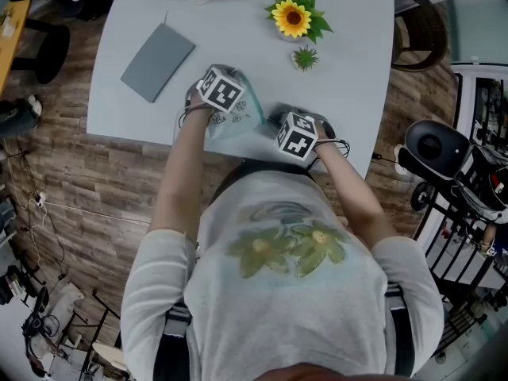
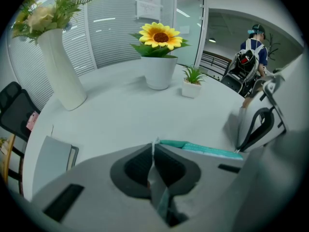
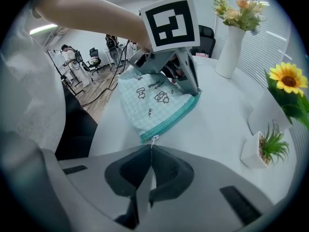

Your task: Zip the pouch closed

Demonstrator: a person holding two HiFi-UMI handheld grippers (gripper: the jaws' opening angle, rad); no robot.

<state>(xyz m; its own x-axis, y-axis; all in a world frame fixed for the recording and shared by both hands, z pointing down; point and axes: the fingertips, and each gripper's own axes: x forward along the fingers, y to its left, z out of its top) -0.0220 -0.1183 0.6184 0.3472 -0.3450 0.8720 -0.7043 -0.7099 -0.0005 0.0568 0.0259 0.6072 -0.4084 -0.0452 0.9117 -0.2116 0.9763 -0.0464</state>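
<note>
The pale-green checked fabric pouch (image 3: 152, 98) lay on the white table (image 1: 349, 70), long axis left to right. The left gripper (image 2: 153, 150) had its jaws clamped on the left end. The right gripper (image 3: 150, 151) had its jaws pinched on the metal zipper pull (image 3: 153, 139) at the right end.

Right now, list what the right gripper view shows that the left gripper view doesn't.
Only the right gripper view: the printed checked face of the pouch, and the zipper pull pinched in the right hand-held gripper. Only the left gripper view: the grey notebook. Both: the teal zipper edge, sunflower pot, small plant, white vase.
</note>
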